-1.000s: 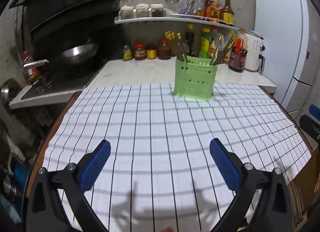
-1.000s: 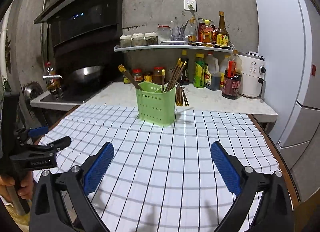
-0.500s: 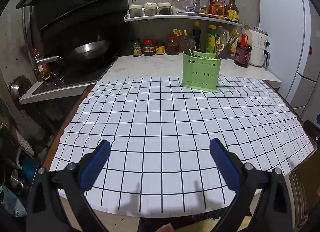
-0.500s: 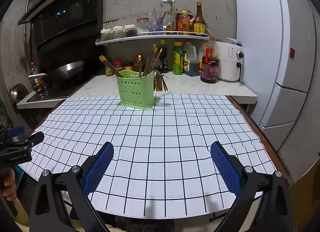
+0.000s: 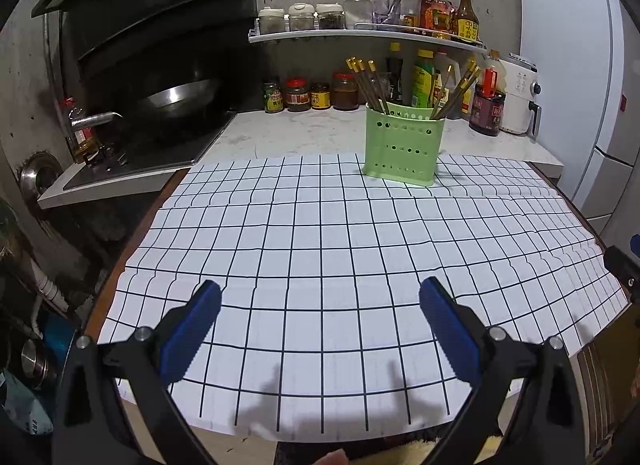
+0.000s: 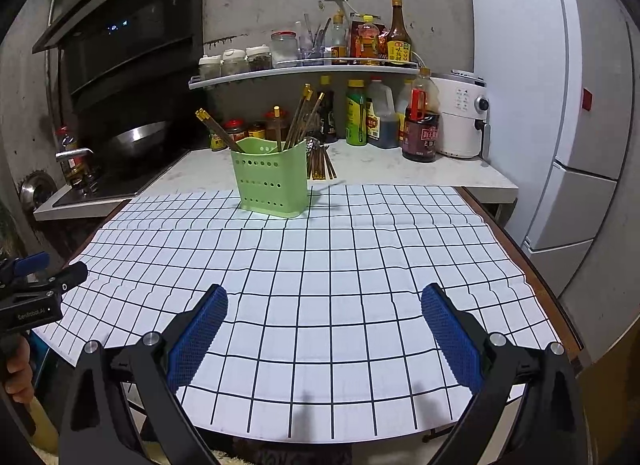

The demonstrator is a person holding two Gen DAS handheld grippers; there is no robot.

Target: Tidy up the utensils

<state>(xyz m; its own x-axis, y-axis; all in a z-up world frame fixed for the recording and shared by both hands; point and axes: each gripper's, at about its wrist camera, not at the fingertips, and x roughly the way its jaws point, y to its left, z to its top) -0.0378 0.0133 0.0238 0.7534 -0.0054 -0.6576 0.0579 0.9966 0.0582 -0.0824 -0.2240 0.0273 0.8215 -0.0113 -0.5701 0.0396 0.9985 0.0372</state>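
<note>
A green perforated utensil holder (image 5: 404, 145) (image 6: 272, 179) stands at the far edge of the grid-patterned cloth (image 5: 340, 265) (image 6: 320, 277). Gold-tipped chopsticks (image 5: 366, 81) (image 6: 300, 117) stick out of it in two bunches. More chopsticks (image 6: 320, 163) lie on the white counter just behind the holder. My left gripper (image 5: 320, 305) is open over the cloth's near edge, holding nothing. My right gripper (image 6: 324, 313) is open too, empty, above the near part of the cloth. The left gripper (image 6: 36, 285) also shows at the left edge of the right wrist view, with a hand below it.
A white counter (image 6: 400, 173) behind the table carries sauce bottles (image 6: 418, 125), jars and a white air fryer (image 6: 460, 117). A shelf (image 5: 360, 35) above holds more jars. A wok (image 5: 176, 95) sits on the stove at left. A white fridge (image 6: 540, 105) stands at right.
Both grippers have pulled back toward the near edge of the table, so the green holder looks farther away. Both stay open and empty.
</note>
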